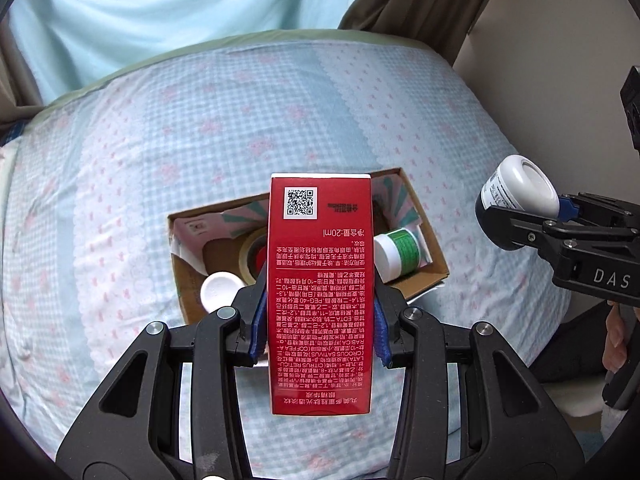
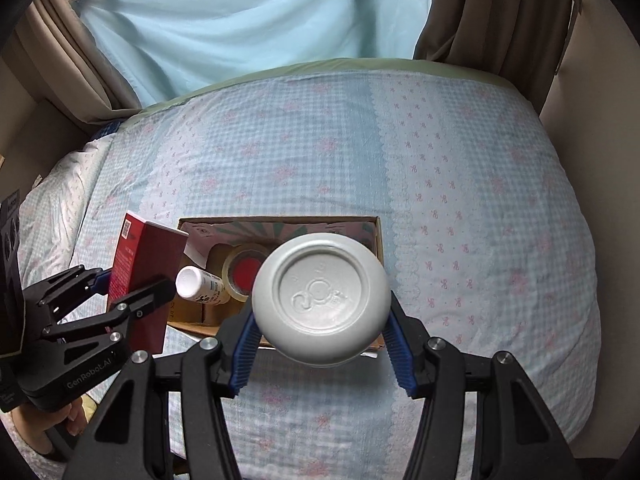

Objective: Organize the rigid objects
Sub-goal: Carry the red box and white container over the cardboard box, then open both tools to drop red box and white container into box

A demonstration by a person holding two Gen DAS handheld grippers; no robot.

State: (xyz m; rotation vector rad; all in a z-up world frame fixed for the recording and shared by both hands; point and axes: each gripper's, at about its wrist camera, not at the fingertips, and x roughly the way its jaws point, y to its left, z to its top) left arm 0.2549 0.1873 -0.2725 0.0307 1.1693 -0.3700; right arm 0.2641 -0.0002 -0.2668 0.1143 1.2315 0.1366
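Bed [image 1: 160,160]: left gripper [image 1: 320,320] clamps red box [image 1: 320,280]; right gripper [image 2: 322,344] clamps white jar [image 2: 322,296].

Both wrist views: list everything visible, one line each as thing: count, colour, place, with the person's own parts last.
red carton: 1, red with white print, held above the near edge of the box
white bottle: 1, white, base toward the right camera, held over the box
cardboard box: 1, brown, open, on the bed
tape roll: 1, tan with a red centre, inside the box
green-labelled bottle: 1, white and green, lying in the box
small white bottle: 1, white, in the box
bedspread: 1, blue check with pink flowers
curtains: brown, behind the bed
left hand-held gripper: shut on red carton
right hand-held gripper: shut on white bottle
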